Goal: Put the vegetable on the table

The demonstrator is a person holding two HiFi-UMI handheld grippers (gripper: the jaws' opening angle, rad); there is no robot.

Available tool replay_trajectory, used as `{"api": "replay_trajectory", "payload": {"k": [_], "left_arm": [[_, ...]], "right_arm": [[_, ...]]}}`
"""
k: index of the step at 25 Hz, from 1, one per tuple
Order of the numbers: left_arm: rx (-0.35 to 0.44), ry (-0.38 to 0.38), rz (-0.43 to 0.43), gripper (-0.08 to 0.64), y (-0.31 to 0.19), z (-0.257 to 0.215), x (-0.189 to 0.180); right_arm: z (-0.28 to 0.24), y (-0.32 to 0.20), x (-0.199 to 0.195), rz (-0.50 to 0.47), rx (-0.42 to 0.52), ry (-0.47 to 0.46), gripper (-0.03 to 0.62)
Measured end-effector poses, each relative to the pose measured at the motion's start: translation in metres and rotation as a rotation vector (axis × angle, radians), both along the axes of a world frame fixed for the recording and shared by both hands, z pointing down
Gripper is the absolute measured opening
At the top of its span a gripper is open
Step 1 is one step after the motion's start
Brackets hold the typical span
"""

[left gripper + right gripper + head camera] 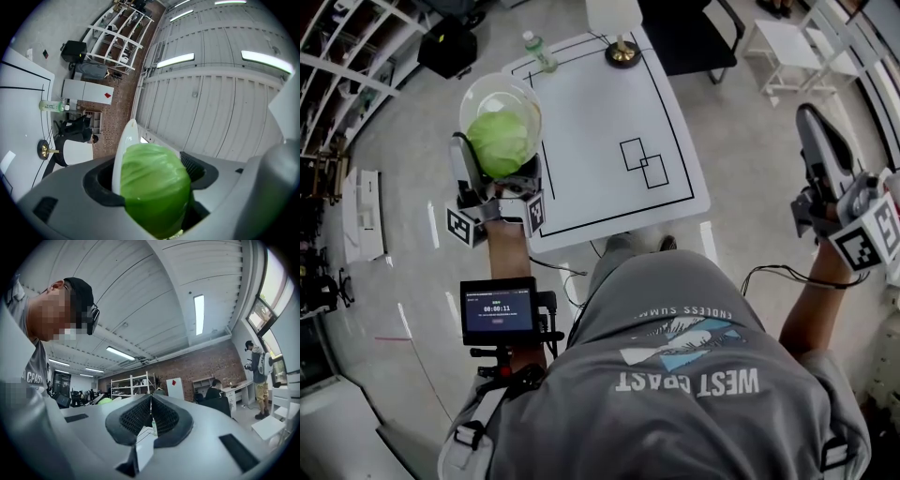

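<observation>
The left gripper [154, 199] is clamped on the green cabbage [154, 185], holding it at the left edge of the white table [600, 103], not yet set down on it. A white bowl [123, 150] lies against the cabbage on one jaw's side, and it is hard to tell whether it is gripped too. The right gripper [150, 401] hangs well off to the table's right, jaws pressed together on nothing.
</observation>
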State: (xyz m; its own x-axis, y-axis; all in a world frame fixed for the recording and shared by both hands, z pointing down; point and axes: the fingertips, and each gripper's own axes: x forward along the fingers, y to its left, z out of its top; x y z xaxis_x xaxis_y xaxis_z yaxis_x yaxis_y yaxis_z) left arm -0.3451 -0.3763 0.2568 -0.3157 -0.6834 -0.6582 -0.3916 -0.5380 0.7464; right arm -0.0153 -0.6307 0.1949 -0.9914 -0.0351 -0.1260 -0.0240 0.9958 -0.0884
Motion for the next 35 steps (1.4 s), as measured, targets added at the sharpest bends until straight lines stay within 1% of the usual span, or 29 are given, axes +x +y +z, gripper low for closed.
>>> {"api": "replay_trajectory", "payload": {"k": [5,12,14,17,19,24,28,35], "left_arm": [[-0.028,0.018,0.000,0.365,-0.022,0.010,-0.030],[-0.102,0.058,0.017,0.365,-0.058,0.041,-0.080],[-0.128,0.076,0.020,0.365,-0.072,0.055,-0.101],[-0.184,0.104,0.026,0.365,-0.099,0.086,-0.140],[-0.222,0.125,0.031,0.365,-0.112,0.106,-0.157],[-0.292,0.159,0.050,0.365,-0.119,0.136,-0.170],[-0.341,0.177,0.062,0.365,-0.123,0.157,-0.177],[-0.411,0.204,0.084,0.365,-0.138,0.179,-0.183]], "right_arm": [[0.001,-0.016,-0.021,0.008,-0.011,-0.006,0.009],[0.010,-0.038,-0.044,0.058,-0.038,0.016,0.009],[0.016,-0.048,-0.059,0.064,-0.045,0.036,0.009],[0.034,-0.071,-0.088,0.080,-0.069,0.062,0.009],[0.044,-0.080,-0.099,0.094,-0.091,0.079,0.009],[0.052,-0.071,-0.096,0.111,-0.133,0.101,0.009],[0.052,-0.060,-0.097,0.127,-0.127,0.128,0.009],[0.046,-0.057,-0.090,0.156,-0.152,0.172,0.009]]}}
